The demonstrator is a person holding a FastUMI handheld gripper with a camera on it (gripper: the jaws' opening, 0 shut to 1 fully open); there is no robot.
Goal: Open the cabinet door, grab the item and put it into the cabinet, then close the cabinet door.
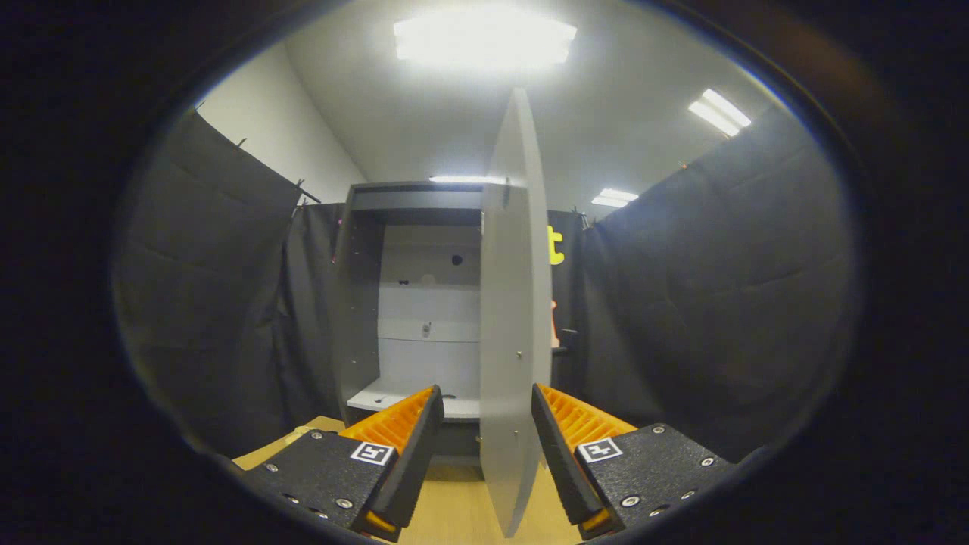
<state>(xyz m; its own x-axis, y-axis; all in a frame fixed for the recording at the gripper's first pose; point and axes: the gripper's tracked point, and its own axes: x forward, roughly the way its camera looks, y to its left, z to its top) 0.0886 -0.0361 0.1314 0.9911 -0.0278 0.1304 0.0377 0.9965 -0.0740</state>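
A grey cabinet [412,303] stands on the wooden table [454,511] beyond my fingers, its inside bare with pale shelves. Its door [515,303] is swung out towards me and I see it nearly edge-on. The door's free edge sits between the fingers of my gripper [486,393]. The right finger [556,446] lies close against the door, while a gap separates the left finger [412,446] from it. The gripper is open. A small pinkish thing [554,325] peeks out from behind the door, mostly hidden.
Black cloth walls [719,303] close the booth on both sides and behind the cabinet. Ceiling lights [484,38] glare overhead. The table's left corner [303,435] lies just beyond my left finger.
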